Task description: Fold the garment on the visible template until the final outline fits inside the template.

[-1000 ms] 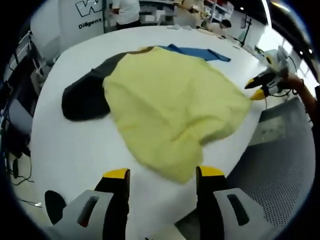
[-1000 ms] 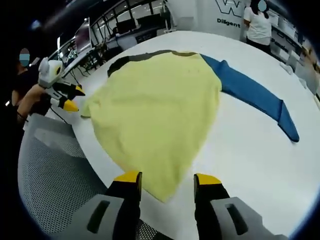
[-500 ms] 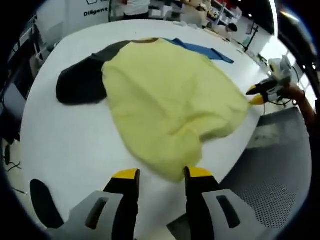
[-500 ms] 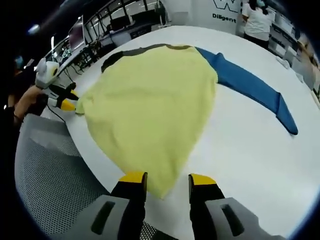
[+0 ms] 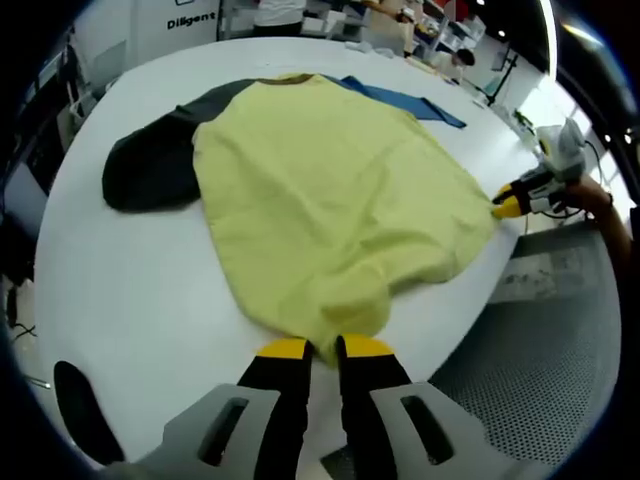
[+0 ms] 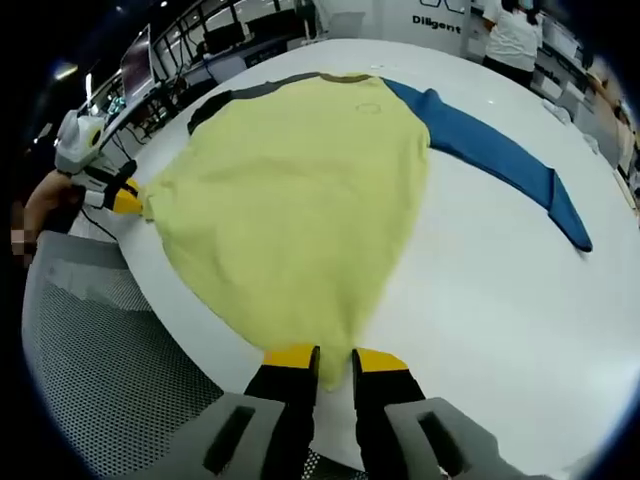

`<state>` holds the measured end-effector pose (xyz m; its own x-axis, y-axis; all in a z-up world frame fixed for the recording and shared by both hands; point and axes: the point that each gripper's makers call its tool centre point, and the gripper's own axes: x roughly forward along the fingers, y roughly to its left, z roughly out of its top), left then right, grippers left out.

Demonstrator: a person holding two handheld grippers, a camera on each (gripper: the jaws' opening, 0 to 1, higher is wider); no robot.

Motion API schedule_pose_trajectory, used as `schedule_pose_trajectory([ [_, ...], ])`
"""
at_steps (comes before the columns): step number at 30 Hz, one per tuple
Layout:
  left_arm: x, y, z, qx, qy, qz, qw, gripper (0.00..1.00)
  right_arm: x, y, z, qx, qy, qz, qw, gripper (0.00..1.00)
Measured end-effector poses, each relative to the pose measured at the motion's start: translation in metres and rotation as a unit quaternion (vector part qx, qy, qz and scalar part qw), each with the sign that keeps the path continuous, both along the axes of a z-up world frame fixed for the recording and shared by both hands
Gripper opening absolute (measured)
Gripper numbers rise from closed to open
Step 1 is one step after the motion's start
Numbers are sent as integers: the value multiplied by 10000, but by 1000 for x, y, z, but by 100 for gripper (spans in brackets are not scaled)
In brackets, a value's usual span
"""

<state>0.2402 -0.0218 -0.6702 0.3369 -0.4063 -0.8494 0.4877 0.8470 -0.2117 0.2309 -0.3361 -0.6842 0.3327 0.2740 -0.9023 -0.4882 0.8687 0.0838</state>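
A yellow garment (image 5: pixel 330 190) lies spread flat on the white table (image 5: pixel 130 290), with a black sleeve (image 5: pixel 150 170) on one side and a blue sleeve (image 5: pixel 405 100) on the other. My left gripper (image 5: pixel 325 347) is shut on the near corner of the yellow hem. In the left gripper view the right gripper (image 5: pixel 508 205) pinches the other hem corner at the table's edge. In the right gripper view the same garment (image 6: pixel 300 190) runs away from my right gripper (image 6: pixel 335 357), which is shut on its hem corner. The blue sleeve (image 6: pixel 500 160) stretches out to the right, and the left gripper (image 6: pixel 125 200) holds the far corner.
A grey perforated surface (image 5: pixel 540 360) lies just below the table's rounded edge, seen again as a mesh surface (image 6: pixel 100 370) in the right gripper view. A person (image 6: pixel 515 40) stands beyond the table's far side, with shelves and desks behind.
Both grippers have moved forward onto the hem corners and their jaws have closed from wide open to shut on the fabric.
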Motion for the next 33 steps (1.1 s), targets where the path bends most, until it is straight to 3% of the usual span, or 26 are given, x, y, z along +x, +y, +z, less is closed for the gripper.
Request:
schedule_pose_trajectory([
  [8,16,-5,26,16,-240,-47,9997,0,4,0,5,63,-71,21,10000,0],
  [16,37,-29,41,-76,-371,-299,9988,0,5,2,6,98,-156,46,9998,0],
  [23,60,-48,42,-85,-384,-302,9988,0,4,1,4,40,-187,110,9998,0],
  [33,78,-74,26,-101,-428,-486,9978,1,4,-1,1,-51,-191,150,9997,0],
])
